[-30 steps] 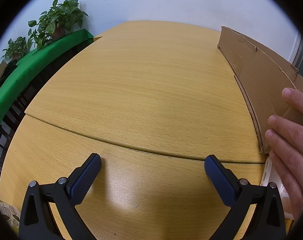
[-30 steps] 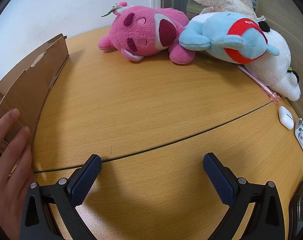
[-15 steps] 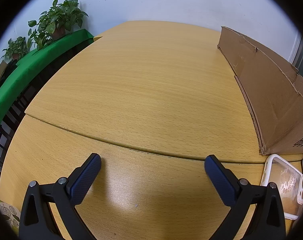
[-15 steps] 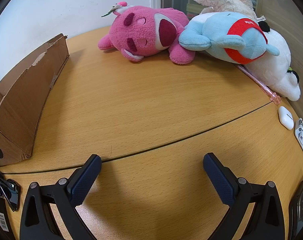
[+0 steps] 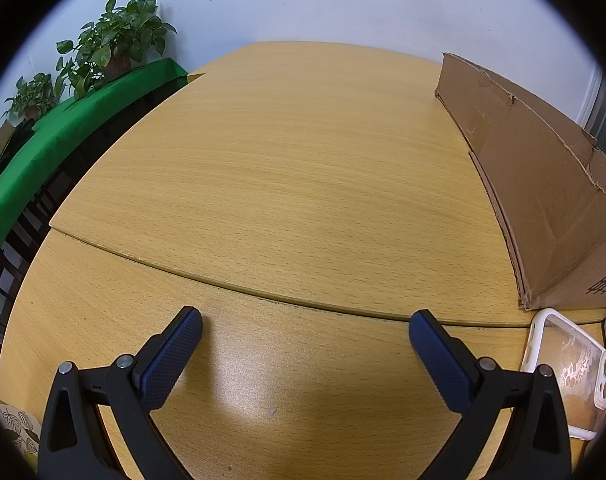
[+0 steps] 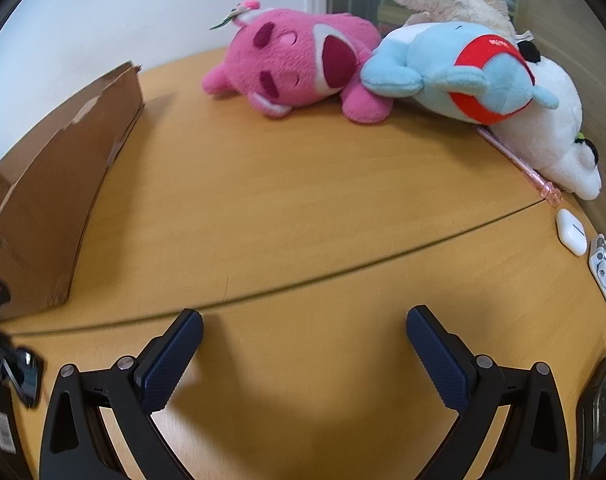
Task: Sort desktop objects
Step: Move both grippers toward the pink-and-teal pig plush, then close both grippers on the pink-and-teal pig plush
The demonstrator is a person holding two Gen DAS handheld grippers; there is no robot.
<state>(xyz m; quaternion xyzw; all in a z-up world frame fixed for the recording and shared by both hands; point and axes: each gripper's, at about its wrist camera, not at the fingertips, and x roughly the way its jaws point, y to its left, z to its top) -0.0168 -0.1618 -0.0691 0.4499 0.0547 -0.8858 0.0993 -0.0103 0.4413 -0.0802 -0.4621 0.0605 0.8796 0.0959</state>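
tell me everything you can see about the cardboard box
The cardboard box is plain brown corrugated board, open-topped with a ragged, torn upper rim. It stands upright on the wooden table, its long side running away from the cameras. Dark print shows on its near end, too cropped to read. A clear phone case lies just in front of that near corner.

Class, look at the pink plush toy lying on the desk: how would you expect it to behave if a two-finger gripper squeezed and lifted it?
The pink plush toy looks fuzzy and stuffed, so it would probably squash between the fingers and feel light for its bulk. Its stubby limbs may flop when lifted. It leans against the blue plush, which could shift when it goes.
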